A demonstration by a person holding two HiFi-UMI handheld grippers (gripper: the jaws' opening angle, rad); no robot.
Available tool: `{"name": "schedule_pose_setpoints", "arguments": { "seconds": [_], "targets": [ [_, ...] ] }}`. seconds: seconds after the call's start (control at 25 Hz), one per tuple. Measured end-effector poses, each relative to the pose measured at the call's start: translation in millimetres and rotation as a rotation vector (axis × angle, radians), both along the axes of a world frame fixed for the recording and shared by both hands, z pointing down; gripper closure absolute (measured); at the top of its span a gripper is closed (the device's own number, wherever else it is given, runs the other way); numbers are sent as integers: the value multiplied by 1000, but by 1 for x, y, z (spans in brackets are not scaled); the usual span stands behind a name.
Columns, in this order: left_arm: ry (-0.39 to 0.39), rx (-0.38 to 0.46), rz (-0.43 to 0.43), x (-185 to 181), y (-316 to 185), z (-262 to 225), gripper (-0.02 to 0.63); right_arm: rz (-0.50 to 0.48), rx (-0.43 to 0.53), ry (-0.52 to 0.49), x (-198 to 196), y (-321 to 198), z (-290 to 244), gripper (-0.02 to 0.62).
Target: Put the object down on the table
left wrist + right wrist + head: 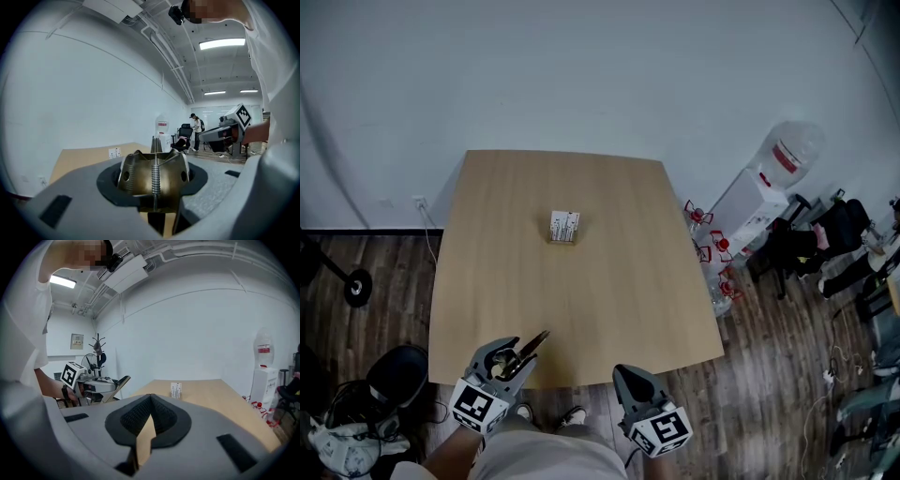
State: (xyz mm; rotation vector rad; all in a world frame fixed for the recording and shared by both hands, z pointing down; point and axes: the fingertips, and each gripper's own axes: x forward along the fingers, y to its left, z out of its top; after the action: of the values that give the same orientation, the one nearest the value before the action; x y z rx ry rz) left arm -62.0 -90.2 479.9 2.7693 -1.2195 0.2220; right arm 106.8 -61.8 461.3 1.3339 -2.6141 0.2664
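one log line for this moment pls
left gripper shut on brass spring tool | right gripper shut, empty | tool over table near edge, not yet down

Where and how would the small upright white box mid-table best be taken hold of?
Probably its upper part, pinched across the side edges, coming level from the near side: the white box stands upright and alone on the table, face toward the person.
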Motion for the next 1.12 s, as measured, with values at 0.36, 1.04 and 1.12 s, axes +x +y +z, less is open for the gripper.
{"name": "schedule_pose_setpoints", "arguments": {
  "seconds": [0.36,1.04,1.12],
  "targets": [
    [-36,-63,9,28,-33,34,416,21,-70,-23,30,-11,24,597],
    [-140,-155,37,50,-78,92,416,-46,-110,-59,40,-12,40,597],
    [-143,-182,56,58,-77,103,416,-46,-107,-63,43,-12,37,597]
  ]
}}
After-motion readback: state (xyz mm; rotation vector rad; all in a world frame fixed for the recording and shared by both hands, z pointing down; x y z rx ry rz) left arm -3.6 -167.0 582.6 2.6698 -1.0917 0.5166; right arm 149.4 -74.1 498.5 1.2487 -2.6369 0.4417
